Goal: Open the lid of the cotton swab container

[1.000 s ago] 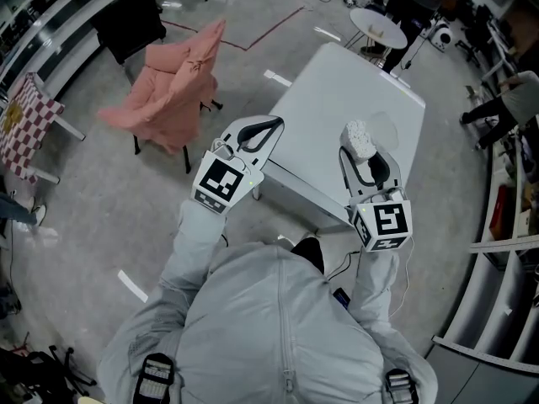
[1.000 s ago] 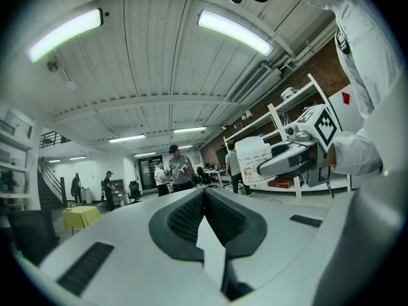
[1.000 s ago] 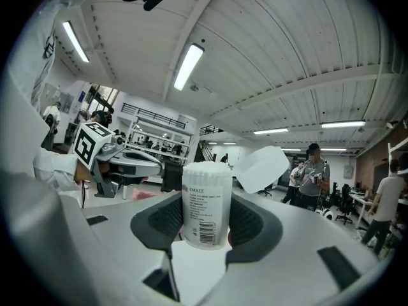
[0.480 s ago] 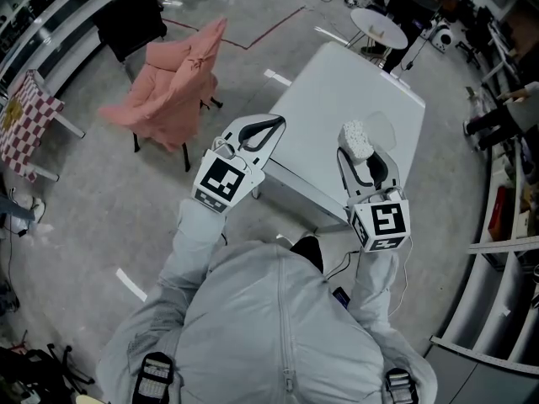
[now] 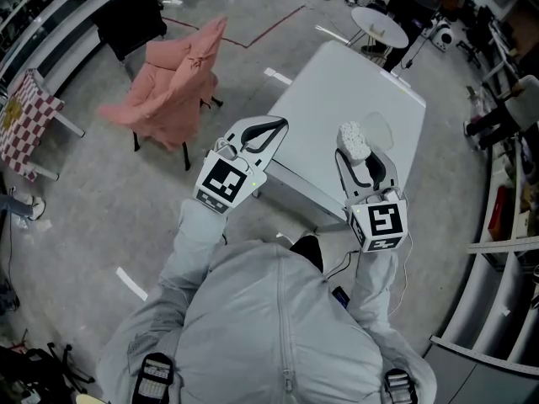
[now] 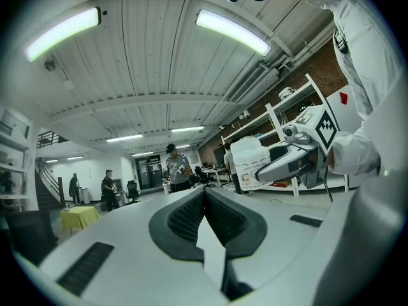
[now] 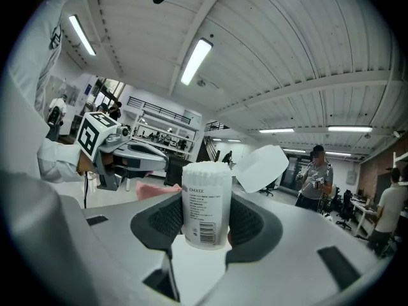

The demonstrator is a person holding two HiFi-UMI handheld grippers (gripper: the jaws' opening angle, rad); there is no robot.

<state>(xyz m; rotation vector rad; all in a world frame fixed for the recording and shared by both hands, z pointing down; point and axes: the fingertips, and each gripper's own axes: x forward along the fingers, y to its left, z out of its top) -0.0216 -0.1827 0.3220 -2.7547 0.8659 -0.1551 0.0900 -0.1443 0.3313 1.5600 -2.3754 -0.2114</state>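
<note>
Room: wide workshop hall with a grey concrete floor (image 5: 101, 192), strip lights (image 6: 229, 30) on a ribbed ceiling, shelving (image 5: 505, 251) down the right side and a few people (image 6: 175, 167) far off.
Far left: chair (image 5: 173, 82) draped in pink cloth, well apart from the work.
Left hand-held gripper (image 5: 268, 127): jaws pressed together with nothing between them, pointing level, over the floor just beside the desk's near-left edge.
Desk (image 5: 337, 82): white, bare top, below and ahead of both hands.
Right hand-held gripper (image 5: 360, 154): jaws wide, pads clamped on the two sides of the cotton swab container.
Cotton swab container (image 7: 206, 199): in the air over the desk's near edge, upright, long axis vertical and crossing the jaws' line; swab tips show at its top.
Lid (image 7: 261, 166): already swung up and tilted off, on the side away from the left hand-held gripper.
Key relation: the container lies to the right of the free left hand-held gripper, apart from it at about the same height; to reach the lid, that gripper would have to cross over the open top.
Progress: opening looks all but done.
</note>
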